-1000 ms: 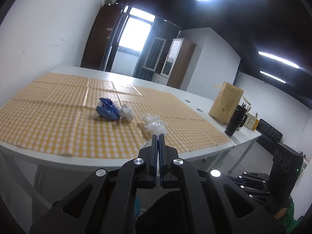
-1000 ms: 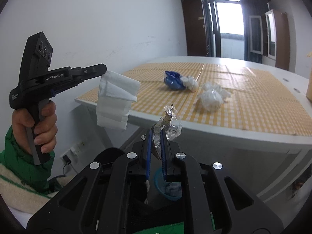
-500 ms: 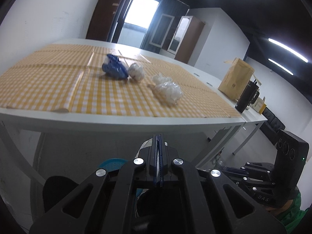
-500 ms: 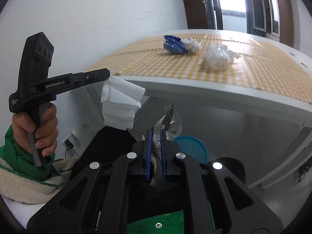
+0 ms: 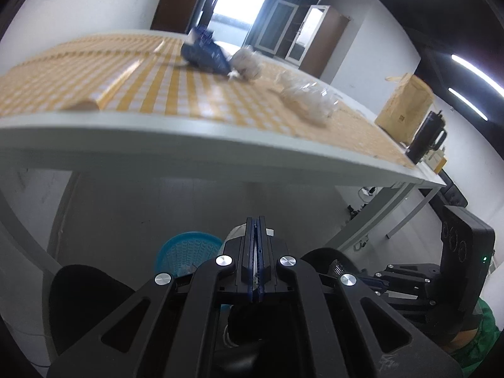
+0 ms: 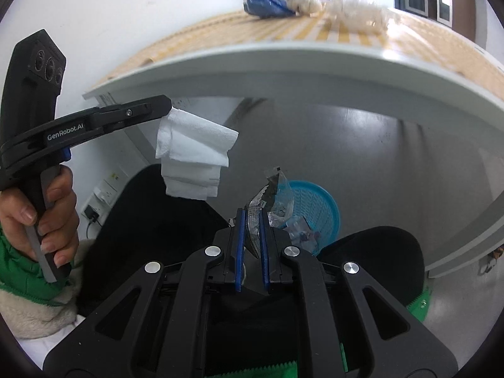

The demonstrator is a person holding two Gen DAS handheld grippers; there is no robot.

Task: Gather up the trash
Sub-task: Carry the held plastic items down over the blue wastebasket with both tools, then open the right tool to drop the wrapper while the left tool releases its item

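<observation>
My left gripper (image 5: 256, 220) is shut on a folded white tissue (image 6: 192, 154), which hangs from its tip (image 6: 167, 108) below the table edge. My right gripper (image 6: 252, 217) is shut on a crumpled clear plastic wrapper (image 6: 271, 195), just above and in front of a blue mesh waste basket (image 6: 318, 208) on the floor under the table. The basket (image 5: 186, 252) holds some scraps. On the yellow checked tablecloth lie a blue wrapper (image 5: 204, 53), a white wad (image 5: 247, 63) and a clear plastic bag (image 5: 308, 100).
The white table edge (image 5: 220, 154) runs overhead across both views. A brown paper bag (image 5: 406, 107) and a black mug (image 5: 426, 138) stand at its far right. Black chair seats (image 6: 151, 226) flank the basket. A wall socket (image 6: 104, 193) sits low on the left.
Both grippers have sunk from above the tabletop to below its edge and tilted down. The blue basket has come into view. Tissue and wrapper stay gripped.
</observation>
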